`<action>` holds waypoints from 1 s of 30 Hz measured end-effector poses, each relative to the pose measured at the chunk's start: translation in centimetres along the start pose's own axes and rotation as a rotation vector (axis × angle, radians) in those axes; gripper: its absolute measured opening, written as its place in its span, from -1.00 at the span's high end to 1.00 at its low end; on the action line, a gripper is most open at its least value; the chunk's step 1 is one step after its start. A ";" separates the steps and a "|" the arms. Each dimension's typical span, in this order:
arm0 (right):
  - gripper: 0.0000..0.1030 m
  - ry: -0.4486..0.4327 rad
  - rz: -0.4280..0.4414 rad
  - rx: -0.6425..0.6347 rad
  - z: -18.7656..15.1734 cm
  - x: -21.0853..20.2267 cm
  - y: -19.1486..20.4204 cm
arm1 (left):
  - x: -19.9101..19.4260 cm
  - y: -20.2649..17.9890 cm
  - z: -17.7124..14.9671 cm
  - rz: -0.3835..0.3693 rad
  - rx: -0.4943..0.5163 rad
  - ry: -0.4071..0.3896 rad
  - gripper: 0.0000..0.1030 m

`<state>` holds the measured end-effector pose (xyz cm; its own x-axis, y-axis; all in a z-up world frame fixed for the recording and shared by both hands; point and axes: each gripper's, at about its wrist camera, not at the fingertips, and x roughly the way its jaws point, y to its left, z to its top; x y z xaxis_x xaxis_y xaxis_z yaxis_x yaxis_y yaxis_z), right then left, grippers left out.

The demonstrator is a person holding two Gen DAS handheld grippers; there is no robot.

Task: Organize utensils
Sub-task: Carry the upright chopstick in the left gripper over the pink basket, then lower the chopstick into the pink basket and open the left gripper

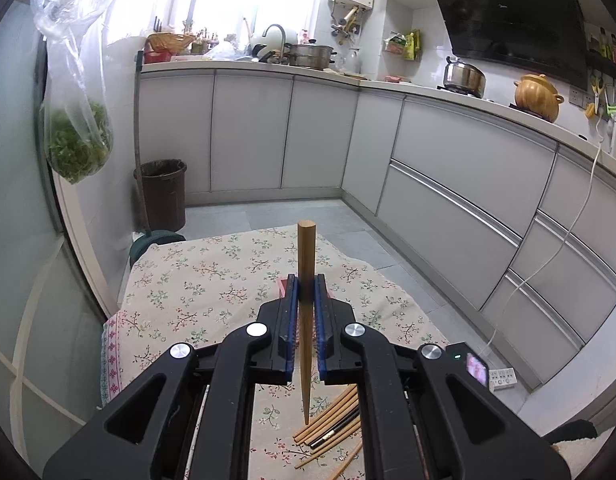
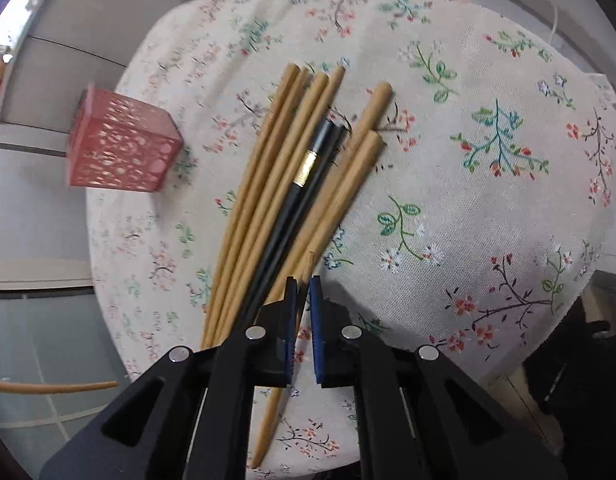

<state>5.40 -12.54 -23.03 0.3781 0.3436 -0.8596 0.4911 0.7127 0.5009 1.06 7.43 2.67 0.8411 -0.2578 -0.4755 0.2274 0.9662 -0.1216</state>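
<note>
My left gripper [image 1: 306, 280] is shut on a wooden chopstick [image 1: 306, 256], held upright above the floral tablecloth [image 1: 196, 288], thick end up. Behind its fingers shows a bit of the pink holder [image 1: 283, 286]. A pile of chopsticks [image 1: 327, 428] lies below it. In the right wrist view my right gripper [image 2: 303, 280] is shut on a thin wooden chopstick [image 2: 308, 266] and hovers over the near end of the pile of wooden chopsticks [image 2: 268, 184] with a black pair [image 2: 308, 160] among them. The pink perforated holder [image 2: 120, 148] stands at the left of the table.
The small round table sits in a kitchen with grey cabinets [image 1: 447, 184] along the right and back. A brown bin [image 1: 162, 194] stands at the far left. A bag of greens [image 1: 78, 140] hangs at left. A power strip [image 1: 501, 378] lies on the floor.
</note>
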 end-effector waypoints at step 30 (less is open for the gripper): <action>0.90 -0.509 0.280 -0.310 10.5 -27.5 6.4 | 8.5 -1.3 10.5 0.093 -0.093 -0.112 0.86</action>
<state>6.42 -23.82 4.88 0.8202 0.2636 -0.5078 0.0999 0.8079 0.5808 13.04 3.91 7.92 0.9069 -0.1612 -0.3892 0.1040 0.9810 -0.1640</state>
